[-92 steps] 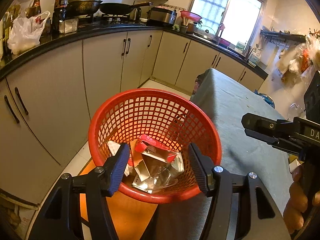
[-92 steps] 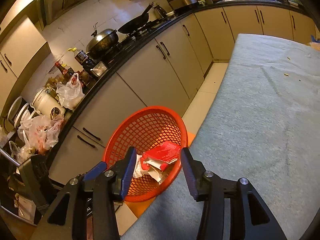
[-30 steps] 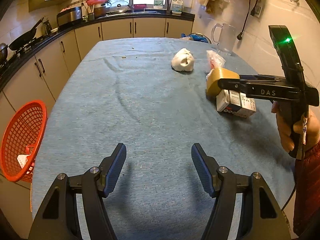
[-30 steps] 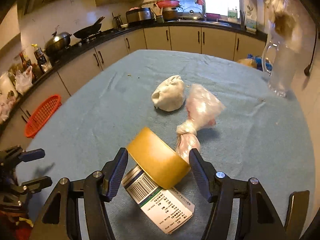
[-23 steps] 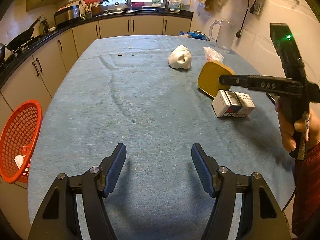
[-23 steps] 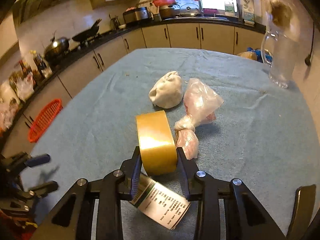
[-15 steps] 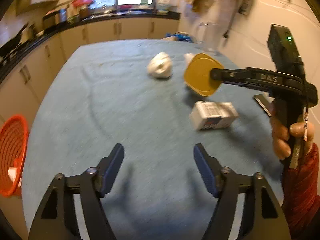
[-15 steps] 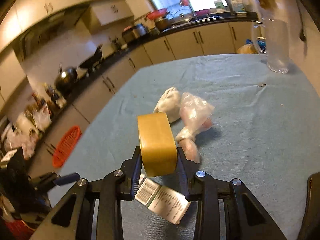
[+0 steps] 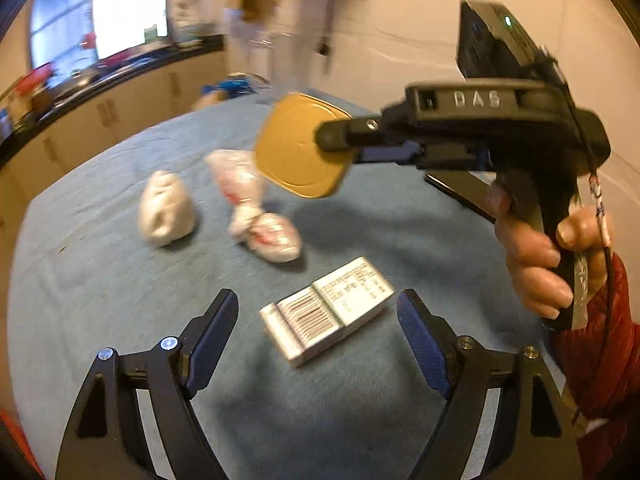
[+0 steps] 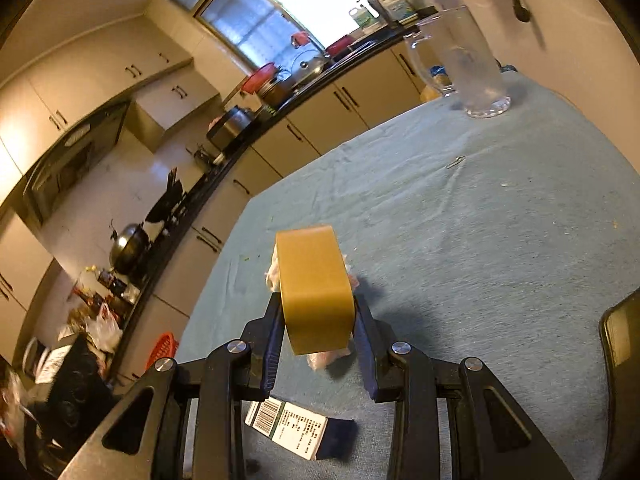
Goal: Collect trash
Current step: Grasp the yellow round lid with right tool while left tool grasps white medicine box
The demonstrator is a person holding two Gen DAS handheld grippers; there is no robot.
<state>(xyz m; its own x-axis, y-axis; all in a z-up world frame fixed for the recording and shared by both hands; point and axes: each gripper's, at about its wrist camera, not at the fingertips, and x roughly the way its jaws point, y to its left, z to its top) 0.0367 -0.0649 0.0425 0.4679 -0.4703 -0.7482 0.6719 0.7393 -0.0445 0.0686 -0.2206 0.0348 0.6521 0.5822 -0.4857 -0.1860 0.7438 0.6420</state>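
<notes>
Taking the box (image 9: 328, 312) on the table (image 9: 100, 280) as landmark: left of it and further off lie a white wad (image 9: 166, 210) and a knotted bag (image 9: 248, 204), both uncollected. The left gripper (image 9: 316, 332), jaws just widened and empty, straddles the box without touching. Up to its right, the right gripper (image 10: 316, 332) has clamped a yellow tub (image 10: 316, 288), lifted clear. The red basket (image 10: 162, 346) waits far off, left, so much remains.

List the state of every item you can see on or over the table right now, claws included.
Right claw: shut on the yellow tub, lifted off the table.
Left claw: open, jaws just opening wider, around the white carton without touching.
White carton: lying flat.
Knotted plastic bag: tied, lying down.
White wad: crumpled.
Glass jug: upright.
</notes>
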